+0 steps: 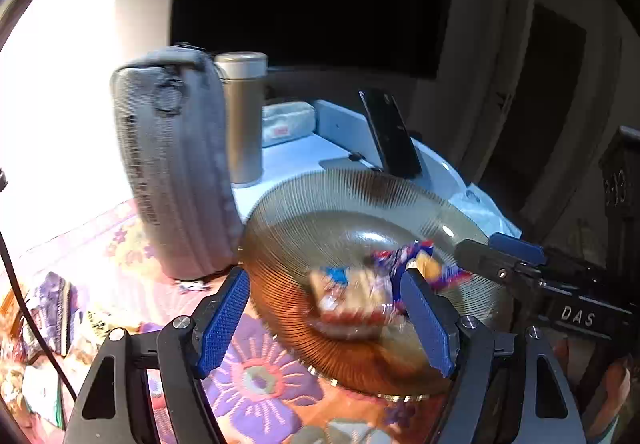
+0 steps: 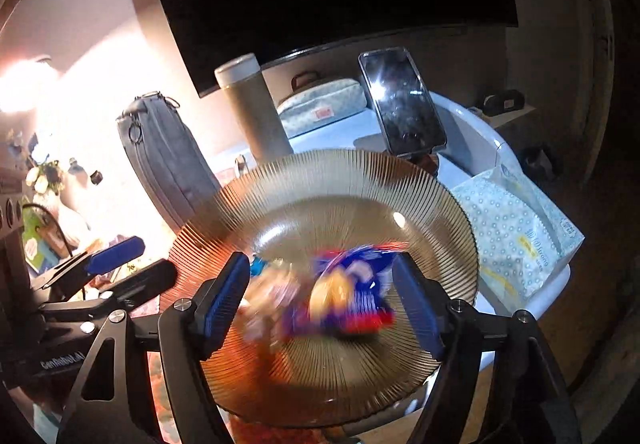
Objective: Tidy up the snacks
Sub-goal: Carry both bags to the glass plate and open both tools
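Note:
A ribbed amber glass plate [image 1: 352,196] [image 2: 340,180] lies in front of both grippers. On it are a blue and red snack packet [image 1: 404,256] [image 2: 348,292] and a pale packet [image 1: 352,300] [image 2: 272,292], both blurred. My left gripper [image 1: 324,304] stands open over the plate's near left part, with the pale packet in the gap between its blue pads and free of them. From the right, my right gripper [image 2: 322,300] is open too. The blue packet sits between its fingers, unpinched. Each gripper shows in the other's view: the right gripper [image 1: 496,250] and the left gripper [image 2: 136,264].
A grey zipped pouch [image 1: 176,164] and a metal flask [image 1: 244,116] stand behind the plate on the left. A phone [image 2: 404,100] leans on a white box [image 1: 304,156]. A tissue pack [image 2: 516,232] lies to the right. Loose snacks [image 1: 52,312] lie at far left on the floral cloth [image 1: 256,384].

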`<state>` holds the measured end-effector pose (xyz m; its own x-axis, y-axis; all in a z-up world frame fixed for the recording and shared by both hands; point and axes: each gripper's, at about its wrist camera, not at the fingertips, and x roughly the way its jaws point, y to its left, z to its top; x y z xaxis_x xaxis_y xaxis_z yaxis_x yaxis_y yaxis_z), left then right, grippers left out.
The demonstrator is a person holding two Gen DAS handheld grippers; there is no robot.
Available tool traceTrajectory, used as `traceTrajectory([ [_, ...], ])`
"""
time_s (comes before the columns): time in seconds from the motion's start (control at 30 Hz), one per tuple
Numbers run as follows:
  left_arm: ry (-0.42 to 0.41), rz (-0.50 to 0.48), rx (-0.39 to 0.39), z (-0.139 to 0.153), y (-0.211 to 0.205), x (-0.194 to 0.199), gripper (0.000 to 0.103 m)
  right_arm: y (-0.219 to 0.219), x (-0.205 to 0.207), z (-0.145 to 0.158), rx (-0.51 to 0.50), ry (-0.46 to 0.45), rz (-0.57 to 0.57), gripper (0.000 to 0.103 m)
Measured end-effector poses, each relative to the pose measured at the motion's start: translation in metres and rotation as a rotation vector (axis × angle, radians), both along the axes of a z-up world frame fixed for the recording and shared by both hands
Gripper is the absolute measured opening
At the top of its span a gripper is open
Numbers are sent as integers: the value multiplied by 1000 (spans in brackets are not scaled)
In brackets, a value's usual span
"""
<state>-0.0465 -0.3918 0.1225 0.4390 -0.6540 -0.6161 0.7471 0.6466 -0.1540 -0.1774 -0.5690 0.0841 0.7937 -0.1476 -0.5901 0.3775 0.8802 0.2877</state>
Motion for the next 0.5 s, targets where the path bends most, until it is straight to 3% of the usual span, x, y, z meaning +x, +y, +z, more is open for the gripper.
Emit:
traceTrajectory([
  [0.2,-7,67,-26,6,43,1,76,15,4,4,6,-8,45,74],
  [0.5,-25,229,-47,13,144,-3,76,79,27,10,-4,-5,206,74],
])
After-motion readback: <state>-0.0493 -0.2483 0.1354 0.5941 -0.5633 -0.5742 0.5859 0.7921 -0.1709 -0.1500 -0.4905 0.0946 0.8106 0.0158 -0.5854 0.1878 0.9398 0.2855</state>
